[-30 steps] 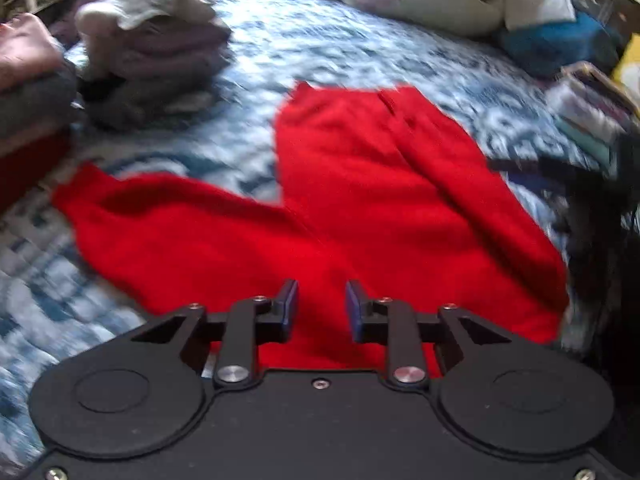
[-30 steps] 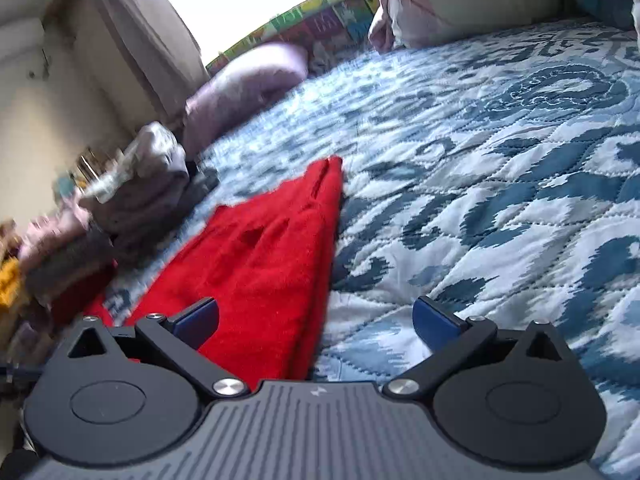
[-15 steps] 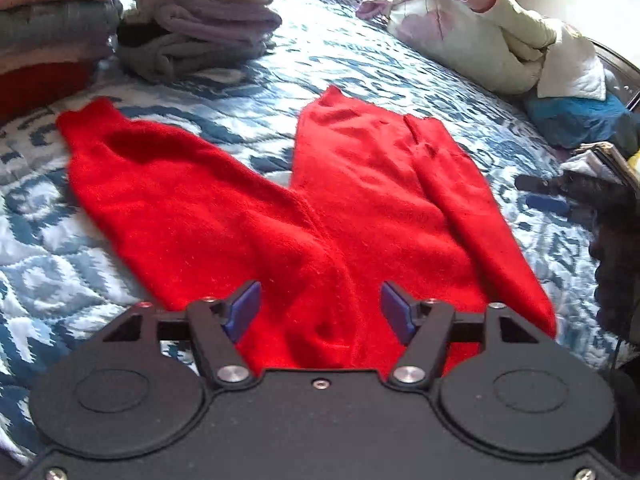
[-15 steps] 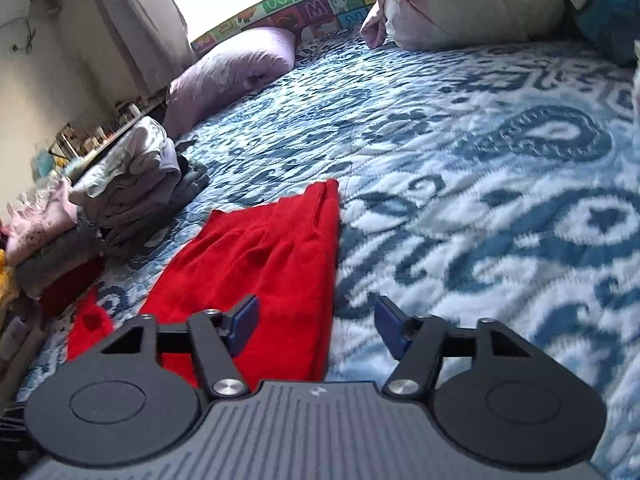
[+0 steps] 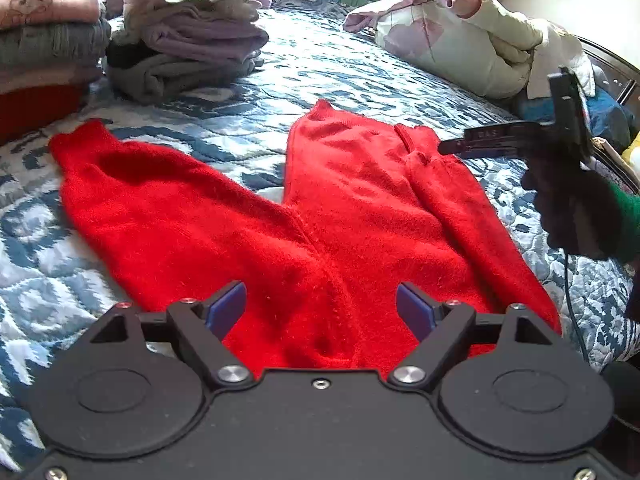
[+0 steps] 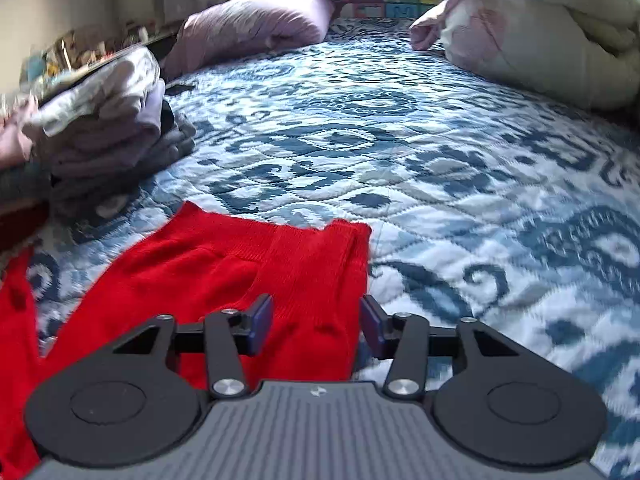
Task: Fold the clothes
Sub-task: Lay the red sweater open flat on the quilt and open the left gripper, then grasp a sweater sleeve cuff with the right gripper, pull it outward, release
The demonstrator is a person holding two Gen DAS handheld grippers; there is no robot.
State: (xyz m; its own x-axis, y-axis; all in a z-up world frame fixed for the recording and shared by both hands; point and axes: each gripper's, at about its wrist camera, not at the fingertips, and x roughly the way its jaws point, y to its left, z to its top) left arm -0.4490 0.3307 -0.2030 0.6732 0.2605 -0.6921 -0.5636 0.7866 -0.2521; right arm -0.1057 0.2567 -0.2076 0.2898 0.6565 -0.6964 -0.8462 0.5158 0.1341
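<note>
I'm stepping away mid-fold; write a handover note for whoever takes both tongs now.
Left tongs: opening, nothing gripped, poised over the near end of the red garment.
Right tongs: closing around the garment's folded-in right strip, pads not yet pressing.
The garment lies flat on the blue quilt, with its left part spread out.
Done: right side folded in; folded stacks stand at far left.
Left: fold the left part, then double it up and stack.

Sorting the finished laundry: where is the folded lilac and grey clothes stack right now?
The folded lilac and grey clothes stack sits on the blue patterned quilt, upper left in the left wrist view, beyond the red knit sweater.
</note>
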